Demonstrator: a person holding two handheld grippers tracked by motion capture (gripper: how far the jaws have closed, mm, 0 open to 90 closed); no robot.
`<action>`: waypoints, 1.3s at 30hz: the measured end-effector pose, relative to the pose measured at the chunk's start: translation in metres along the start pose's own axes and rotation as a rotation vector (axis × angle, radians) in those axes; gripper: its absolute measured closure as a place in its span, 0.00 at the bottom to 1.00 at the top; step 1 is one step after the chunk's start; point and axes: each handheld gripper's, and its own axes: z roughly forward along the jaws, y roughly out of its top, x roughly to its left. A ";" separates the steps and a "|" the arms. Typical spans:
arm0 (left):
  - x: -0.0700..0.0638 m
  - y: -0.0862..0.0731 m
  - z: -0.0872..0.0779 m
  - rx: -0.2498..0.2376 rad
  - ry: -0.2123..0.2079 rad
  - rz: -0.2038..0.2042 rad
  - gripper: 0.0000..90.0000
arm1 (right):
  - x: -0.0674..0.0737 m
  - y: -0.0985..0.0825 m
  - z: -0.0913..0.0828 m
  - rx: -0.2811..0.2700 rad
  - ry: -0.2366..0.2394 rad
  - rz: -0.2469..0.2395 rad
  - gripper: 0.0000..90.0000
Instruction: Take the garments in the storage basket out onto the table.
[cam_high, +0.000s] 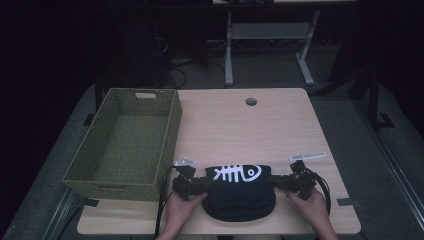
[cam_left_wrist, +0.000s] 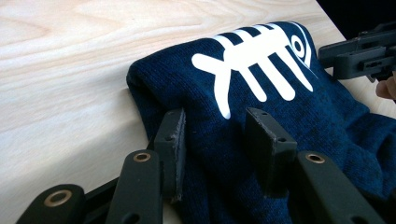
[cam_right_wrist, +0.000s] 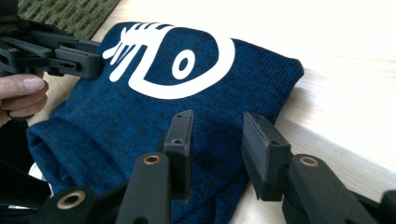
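On the worktop, both tongs, left and right, are hovering spread over the folded navy sweater.

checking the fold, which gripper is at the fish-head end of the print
The right gripper: the fish head on the navy garment points toward it, while the left gripper is at the tail end.

Wicker basket on table, left.

The room is dark. A light wooden table with a round hole stands on a grey floor. Behind it are the white legs of another table and some black cables.
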 end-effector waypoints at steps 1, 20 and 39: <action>0.000 0.001 0.002 0.000 -0.005 -0.002 0.66 | -0.002 0.000 -0.001 0.000 -0.002 0.004 0.71; -0.002 0.008 0.008 -0.026 -0.024 -0.049 0.55 | -0.024 -0.003 -0.023 -0.047 -0.063 0.050 0.63; 0.001 0.002 0.012 -0.003 -0.064 -0.083 0.45 | -0.026 -0.012 -0.020 -0.047 -0.063 0.080 0.59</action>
